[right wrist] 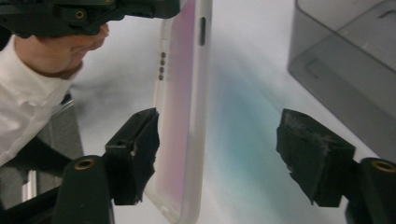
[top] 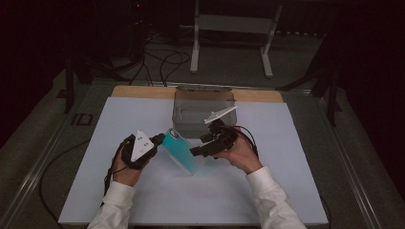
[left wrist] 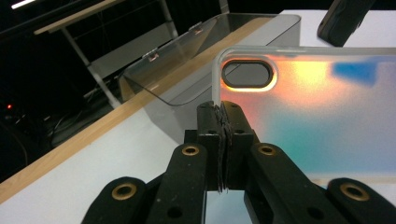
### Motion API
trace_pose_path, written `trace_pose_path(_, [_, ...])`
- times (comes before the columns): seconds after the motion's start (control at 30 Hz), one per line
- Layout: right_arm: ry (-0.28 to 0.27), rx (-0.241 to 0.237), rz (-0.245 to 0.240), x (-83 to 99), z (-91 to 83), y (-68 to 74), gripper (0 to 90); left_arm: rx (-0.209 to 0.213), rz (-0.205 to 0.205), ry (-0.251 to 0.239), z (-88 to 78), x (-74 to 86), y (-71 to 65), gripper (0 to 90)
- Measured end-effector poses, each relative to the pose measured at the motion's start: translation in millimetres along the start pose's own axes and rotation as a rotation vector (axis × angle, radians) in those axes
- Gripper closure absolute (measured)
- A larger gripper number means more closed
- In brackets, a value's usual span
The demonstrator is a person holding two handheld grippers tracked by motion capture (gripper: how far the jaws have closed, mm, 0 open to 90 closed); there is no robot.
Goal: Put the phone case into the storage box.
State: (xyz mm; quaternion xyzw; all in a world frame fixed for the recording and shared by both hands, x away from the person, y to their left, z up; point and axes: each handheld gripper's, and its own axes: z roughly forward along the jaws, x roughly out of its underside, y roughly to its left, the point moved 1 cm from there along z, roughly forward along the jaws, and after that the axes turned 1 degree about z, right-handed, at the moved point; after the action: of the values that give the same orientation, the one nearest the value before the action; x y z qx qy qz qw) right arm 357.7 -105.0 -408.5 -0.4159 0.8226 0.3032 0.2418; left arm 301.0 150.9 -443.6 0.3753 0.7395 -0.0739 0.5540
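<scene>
So the left gripper [top: 159, 140] had its jaws clamped tight on the edge of the phone case [top: 181, 150], right by the camera cutout, holding it tilted up off the white table mat [top: 143, 200]. The right gripper [right wrist: 217, 154] sat at the case's other end with its jaws apart: one pad was right up against the case's side, the other was well clear, so no real grip there. A clear plastic box [top: 203, 112] stood just behind them.
</scene>
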Motion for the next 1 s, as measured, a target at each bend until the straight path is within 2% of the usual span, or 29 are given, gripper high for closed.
trace_pose_path(0.17, [0.015,-0.034,0.023,-1.6,2.8,-2.3,41.9,0.015,0.014,-0.019,-1.0,-0.3,-1.5,88.6])
trace_pose_path(0.43, [0.051,-0.137,0.038,-1.0,5.9,-3.3,64.9,0.056,0.038,-0.041,-0.2,0.5,-4.4,88.6])
trace_pose_path(0.7, [0.088,-0.186,0.039,-2.9,13.2,0.3,77.9,0.068,0.053,-0.048,1.0,1.3,-6.1,88.4])
trace_pose_path(0.8, [0.119,-0.178,0.038,-3.1,16.2,2.4,78.6,0.066,0.056,-0.045,1.7,1.7,-7.0,88.3])
trace_pose_path(0.93, [0.141,-0.177,0.07,-2.2,18.8,3.4,79.4,0.059,0.052,-0.04,3.8,2.5,-8.5,88.2])
trace_pose_path(1.0, [0.157,-0.183,0.138,-2.6,19.3,3.0,80.4,0.06,0.053,-0.031,5.4,3.2,-9.5,88.2])
